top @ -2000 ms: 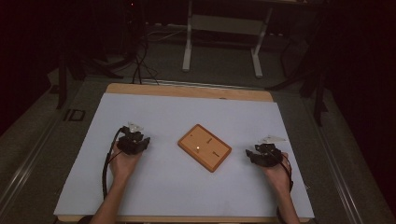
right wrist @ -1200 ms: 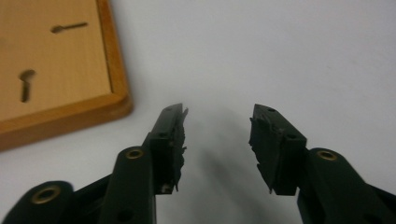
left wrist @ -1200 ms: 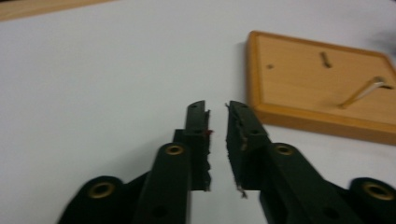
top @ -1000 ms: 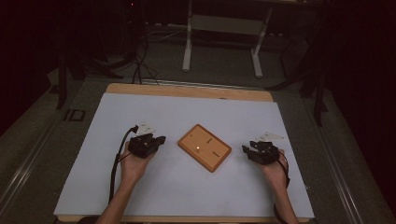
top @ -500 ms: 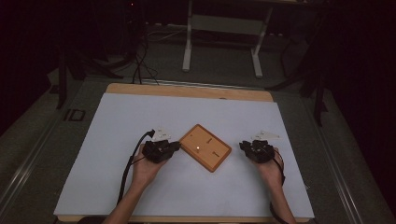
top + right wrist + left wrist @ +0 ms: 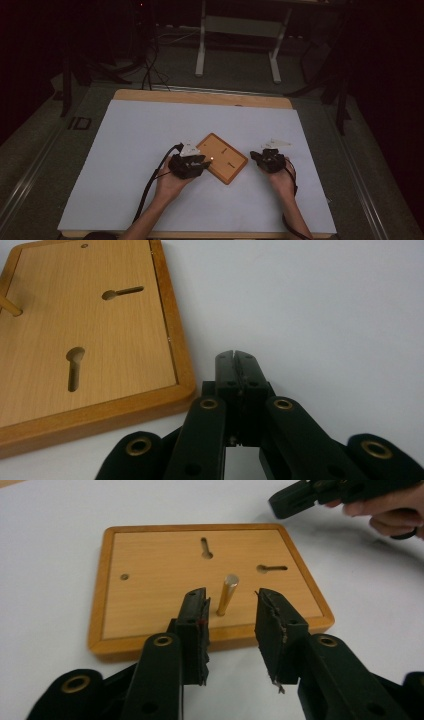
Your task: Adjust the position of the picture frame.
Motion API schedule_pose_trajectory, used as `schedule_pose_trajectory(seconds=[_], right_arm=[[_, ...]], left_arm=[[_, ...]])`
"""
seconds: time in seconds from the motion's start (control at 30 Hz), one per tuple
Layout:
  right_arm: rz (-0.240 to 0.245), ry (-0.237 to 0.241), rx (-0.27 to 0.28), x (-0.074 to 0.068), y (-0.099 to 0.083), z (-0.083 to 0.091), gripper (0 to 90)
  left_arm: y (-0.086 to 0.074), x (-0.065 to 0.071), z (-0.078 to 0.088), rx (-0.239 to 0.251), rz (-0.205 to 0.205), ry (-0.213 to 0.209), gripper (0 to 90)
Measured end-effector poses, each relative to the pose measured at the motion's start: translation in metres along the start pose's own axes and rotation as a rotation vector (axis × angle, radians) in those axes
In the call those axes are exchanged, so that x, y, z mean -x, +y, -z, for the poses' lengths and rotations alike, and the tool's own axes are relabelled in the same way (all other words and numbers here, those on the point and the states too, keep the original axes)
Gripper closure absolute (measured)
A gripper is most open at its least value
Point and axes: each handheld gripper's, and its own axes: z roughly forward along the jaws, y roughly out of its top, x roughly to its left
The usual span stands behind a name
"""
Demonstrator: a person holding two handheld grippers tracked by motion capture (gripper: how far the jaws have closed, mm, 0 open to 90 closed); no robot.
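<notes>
A flat wooden board (image 6: 226, 159) with a raised rim lies mid-table. It has two keyhole slots (image 6: 205, 548) and a small hole. A brass peg (image 6: 226, 594) stands upright in it near the edge closest to my left gripper. My left gripper (image 6: 205, 161) is at the board's left edge. In the left gripper view its jaws (image 6: 231, 595) stand apart and have just been opening, with the peg showing in the gap, untouched. My right gripper (image 6: 255, 156) rests on the white surface just right of the board. Its jaws (image 6: 235, 356) have just closed on nothing.
A white sheet (image 6: 130, 150) covers the wooden table. A metal stand (image 6: 240, 25) and cables (image 6: 147, 65) are on the dark floor beyond the far edge. In the left gripper view the right gripper (image 6: 300, 497) and its hand show past the board.
My left gripper has moved right across the sheet to the board's left edge. My right gripper has crept left toward the board. The board has stayed put.
</notes>
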Motion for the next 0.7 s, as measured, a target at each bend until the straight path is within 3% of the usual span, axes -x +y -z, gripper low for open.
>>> schedule_pose_trajectory(seconds=[0.27, 0.37, 0.5, 0.57, 0.6, 0.7], right_arm=[[-0.014, 0.016, -0.003, 0.001, 0.0, -0.005, 90.0], [-0.021, 0.025, -0.002, 0.002, 0.0, -0.006, 90.0], [-0.019, 0.033, -0.009, 0.001, 0.0, -0.009, 90.0], [-0.016, 0.037, -0.013, 0.0, 0.0, -0.011, 90.0], [-0.01, 0.043, -0.015, -0.001, 0.0, -0.012, 90.0], [-0.003, 0.045, -0.021, -0.003, 0.0, -0.013, 90.0]], left_arm=[[0.001, 0.001, -0.021, -0.017, 0.03, 0.002, 63.9], [0.002, -0.001, -0.029, -0.014, 0.06, 0.006, 64.4], [0.002, -0.003, -0.035, -0.032, 0.08, 0.017, 73.3], [0.002, -0.004, -0.036, -0.031, 0.09, -0.001, 75.6], [0.003, -0.001, -0.036, -0.036, 0.059, 0.012, 81.5], [0.005, 0.001, -0.035, -0.049, 0.025, 0.035, 83.5]])
